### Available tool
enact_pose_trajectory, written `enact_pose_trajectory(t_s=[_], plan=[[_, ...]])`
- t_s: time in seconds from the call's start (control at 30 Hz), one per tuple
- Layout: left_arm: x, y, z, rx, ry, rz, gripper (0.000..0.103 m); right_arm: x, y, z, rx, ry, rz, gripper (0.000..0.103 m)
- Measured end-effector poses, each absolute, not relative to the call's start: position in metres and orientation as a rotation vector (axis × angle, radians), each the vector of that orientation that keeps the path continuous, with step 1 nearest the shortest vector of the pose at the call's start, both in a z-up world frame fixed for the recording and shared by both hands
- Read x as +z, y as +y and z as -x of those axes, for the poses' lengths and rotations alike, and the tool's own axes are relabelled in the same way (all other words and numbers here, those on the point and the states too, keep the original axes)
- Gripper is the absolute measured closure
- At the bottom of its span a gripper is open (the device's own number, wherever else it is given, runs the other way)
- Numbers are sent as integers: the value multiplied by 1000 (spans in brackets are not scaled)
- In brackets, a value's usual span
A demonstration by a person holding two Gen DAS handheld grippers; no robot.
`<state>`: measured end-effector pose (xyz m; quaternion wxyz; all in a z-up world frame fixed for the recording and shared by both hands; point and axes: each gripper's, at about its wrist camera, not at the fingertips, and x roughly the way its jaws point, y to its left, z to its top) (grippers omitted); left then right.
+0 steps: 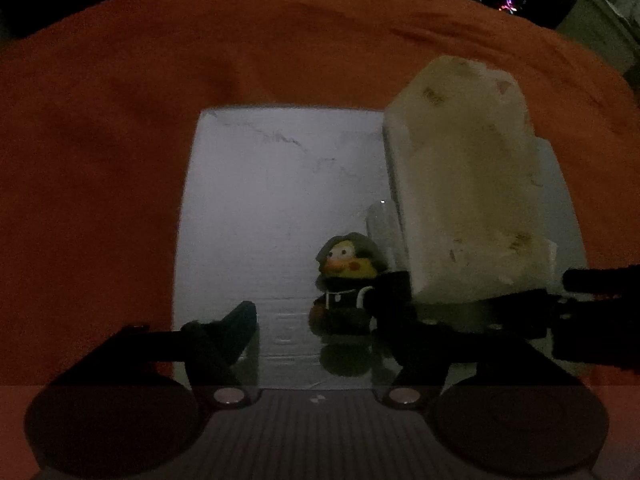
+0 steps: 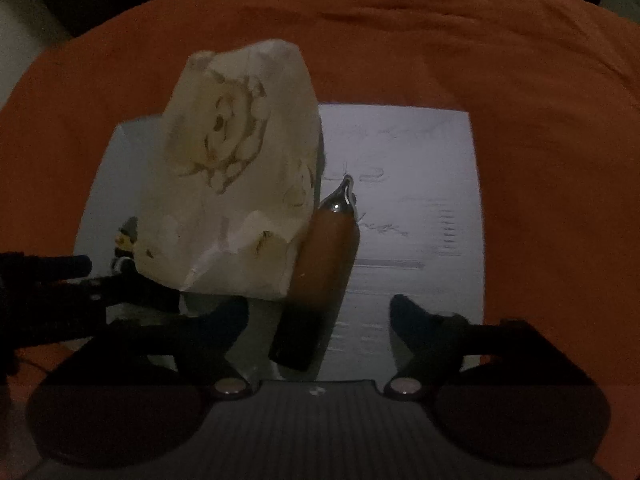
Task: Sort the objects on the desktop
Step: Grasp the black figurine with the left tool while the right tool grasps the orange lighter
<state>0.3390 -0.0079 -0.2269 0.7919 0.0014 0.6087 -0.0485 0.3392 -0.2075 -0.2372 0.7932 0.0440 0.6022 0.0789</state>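
Note:
A small duck figure with a grey cap and dark clothes stands on a white sheet. It stands between the fingers of my left gripper, close to the right finger, with a gap on its left side. The jaws are open. Beside the duck stands a white pouch with a cartoon drawing. A brown pen-like object with a silver tip lies on the sheet, leaning against the pouch. My right gripper straddles its dark lower end, open, with neither pad touching.
An orange cloth covers the surface around the sheet. Each gripper's black frame shows at the edge of the other's view, close beside the pouch. Dark room clutter lies beyond the cloth's far edge.

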Motion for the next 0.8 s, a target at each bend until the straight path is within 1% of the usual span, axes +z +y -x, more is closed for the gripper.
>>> enact_pose_trajectory(t_s=[0.03,0.13,0.17,0.2,0.23,0.33,0.37,0.4,0.47,0.63,0.8], plan=[[-230,-7,-340,-109,1316,6,44,-240,-207,-340,169,1298,-95,30],[-233,-10,-341,-116,1305,0,47,-245,-204,-342,175,1304,-95,30],[-233,-11,-341,-124,1297,-3,52,-244,-203,-342,177,1296,-86,30],[-233,-12,-341,-134,1291,3,57,-244,-202,-342,178,1287,-78,33],[-232,-12,-341,-145,1285,8,69,-244,-200,-342,180,1279,-67,35],[-231,-10,-339,-158,1276,13,70,-242,-198,-337,186,1262,-18,48],[-230,-8,-337,-159,1275,13,70,-241,-197,-335,187,1257,-2,59],[-230,-6,-335,-160,1276,12,70,-241,-198,-332,189,1255,10,64],[-229,-3,-330,-158,1282,6,70,-240,-200,-326,193,1259,18,69],[-226,4,-317,-146,1301,-30,70,-236,-212,-312,194,1278,37,75],[-223,13,-306,-123,1318,-46,70,-231,-224,-296,186,1317,36,75]])
